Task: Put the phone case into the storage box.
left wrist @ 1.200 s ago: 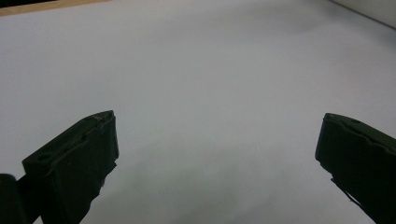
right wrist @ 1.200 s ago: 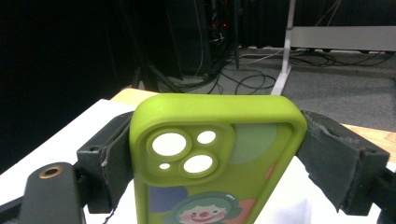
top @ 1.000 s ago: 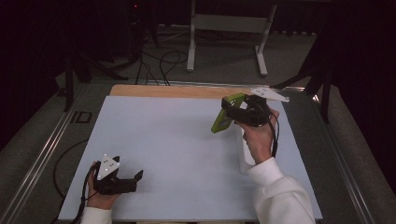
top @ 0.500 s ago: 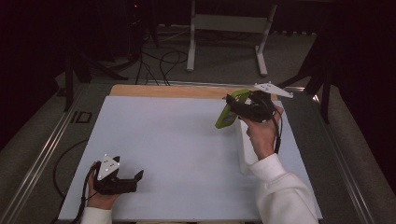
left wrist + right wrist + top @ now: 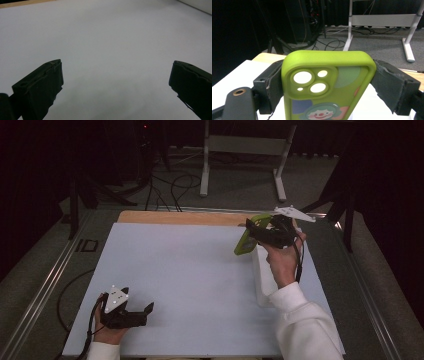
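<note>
1. The right tongs [image 5: 250, 239], at the upper right of the high view, are clamped across the width of a lime-green soft phone case with camera cut-outs and a clown cartoon [image 5: 327, 85], holding it in the air above the white tabletop [image 5: 190, 270].
2. In the right gripper view the black pads [image 5: 387, 85] press on the case's two long edges, near its camera end, at the centre of the frame.
3. The left tongs [image 5: 142, 312], at the lower left of the high view, rest on the tabletop with jaws spread wide and nothing between them.
4. A white rectangular block [image 5: 262, 280] lies on the tabletop just below the held case, beside the person's right forearm.
5. Risk: the case looks pliable, so a hard squeeze could bow it and make it pop out of the pads.
6. Risk: gripped only near one end, the case could pivot or droop when swung.
7. Risk: lowered carelessly, its free end could knock the white block.
</note>
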The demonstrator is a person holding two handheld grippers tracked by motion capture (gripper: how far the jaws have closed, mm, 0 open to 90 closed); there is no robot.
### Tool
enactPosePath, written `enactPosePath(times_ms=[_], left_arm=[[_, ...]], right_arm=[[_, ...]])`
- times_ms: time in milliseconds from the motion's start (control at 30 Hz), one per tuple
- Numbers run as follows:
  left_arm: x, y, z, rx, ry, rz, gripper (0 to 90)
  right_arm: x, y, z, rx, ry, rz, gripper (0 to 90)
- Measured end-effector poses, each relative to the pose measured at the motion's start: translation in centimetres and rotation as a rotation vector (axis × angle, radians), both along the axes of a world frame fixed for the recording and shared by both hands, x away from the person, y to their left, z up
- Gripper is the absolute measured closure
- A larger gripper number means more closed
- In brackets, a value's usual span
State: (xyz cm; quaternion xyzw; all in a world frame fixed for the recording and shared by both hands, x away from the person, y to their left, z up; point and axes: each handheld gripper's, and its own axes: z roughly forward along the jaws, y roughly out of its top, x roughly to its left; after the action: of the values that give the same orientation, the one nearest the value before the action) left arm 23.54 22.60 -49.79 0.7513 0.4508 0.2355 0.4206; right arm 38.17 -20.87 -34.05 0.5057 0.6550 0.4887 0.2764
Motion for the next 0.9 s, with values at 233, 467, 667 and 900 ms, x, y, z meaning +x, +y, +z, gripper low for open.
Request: enactPosePath(times_ms=[233, 467, 667, 900], left_arm=[[0.0, 0.0, 0.0, 0.0, 0.0, -0.002, 0.0], [0.0, 0.0, 0.0, 0.004, -0.002, -0.002, 0.0], [0.0, -0.1, 0.0, 0.004, -0.003, -0.002, 0.0], [-0.1, 0.0, 0.0, 0.004, -0.004, -0.002, 0.0]], right_arm=[[0.4, -0.4, 0.1, -0.004, 0.001, -0.022, 16.4], [0.5, -0.8, 0.2, -0.015, -0.004, -0.035, 16.3], [0.8, -1.1, 0.4, -0.022, -0.008, -0.053, 16.3], [1.1, -1.5, 0.4, -0.029, -0.012, -0.08, 16.3]])
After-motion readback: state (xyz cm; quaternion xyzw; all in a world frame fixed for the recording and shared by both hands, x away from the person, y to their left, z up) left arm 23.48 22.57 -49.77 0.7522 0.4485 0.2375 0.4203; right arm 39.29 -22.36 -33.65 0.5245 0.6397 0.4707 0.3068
